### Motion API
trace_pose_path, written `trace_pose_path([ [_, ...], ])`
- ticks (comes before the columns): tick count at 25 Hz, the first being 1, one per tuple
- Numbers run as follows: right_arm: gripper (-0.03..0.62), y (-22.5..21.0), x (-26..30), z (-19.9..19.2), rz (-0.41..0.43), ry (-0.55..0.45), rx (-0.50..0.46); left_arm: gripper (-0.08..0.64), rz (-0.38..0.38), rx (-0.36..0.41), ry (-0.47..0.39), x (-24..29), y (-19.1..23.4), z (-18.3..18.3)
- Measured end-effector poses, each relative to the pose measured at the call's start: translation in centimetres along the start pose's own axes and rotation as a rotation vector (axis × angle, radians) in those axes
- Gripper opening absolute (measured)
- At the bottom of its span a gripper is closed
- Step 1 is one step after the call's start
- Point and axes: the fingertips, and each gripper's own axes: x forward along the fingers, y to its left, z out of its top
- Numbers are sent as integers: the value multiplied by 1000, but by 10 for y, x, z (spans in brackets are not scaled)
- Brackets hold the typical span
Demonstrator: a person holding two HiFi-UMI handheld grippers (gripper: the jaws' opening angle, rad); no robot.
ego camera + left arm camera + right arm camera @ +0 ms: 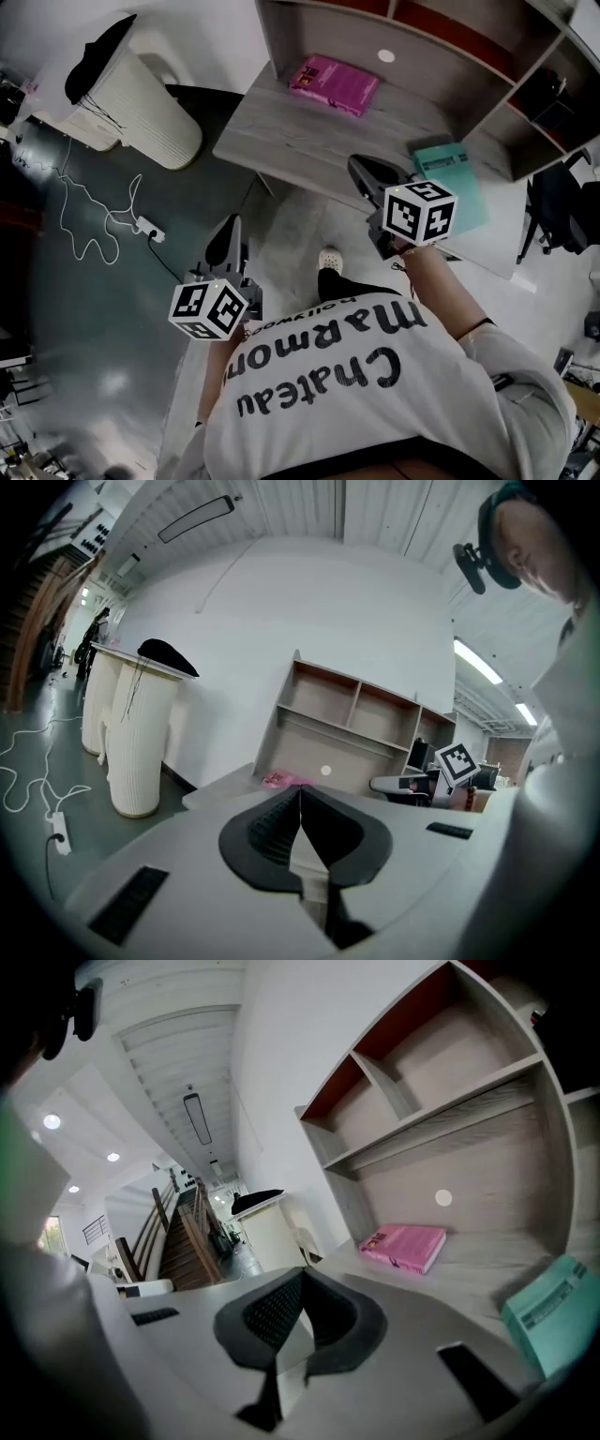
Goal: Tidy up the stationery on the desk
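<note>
A: Two questions. Where's the stationery?
B: On the desk: pink book toward the back, teal book at the right end.
A: And the grippers?
B: Both pressed together, left gripper and right gripper, pinching nothing.

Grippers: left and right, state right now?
Left gripper: closed, holding nothing.
Right gripper: closed, holding nothing.
</note>
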Motion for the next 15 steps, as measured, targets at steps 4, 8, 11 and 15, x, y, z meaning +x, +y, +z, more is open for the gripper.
trace_pose_path([
  [4, 14, -32, 32, 43, -9, -31, -6, 17, 1, 7, -20, 52, 16, 31],
  [8, 14, -64, 54, 56, -36, -13, 10, 17, 11, -2, -2, 93, 33, 45],
  [11, 14, -89, 68, 54, -52, 4, 62, 17, -3, -2, 39, 124, 37, 46],
  [15, 14, -111, 82, 52, -54, 11, 112, 17, -31, 13, 80, 158, 35, 44],
])
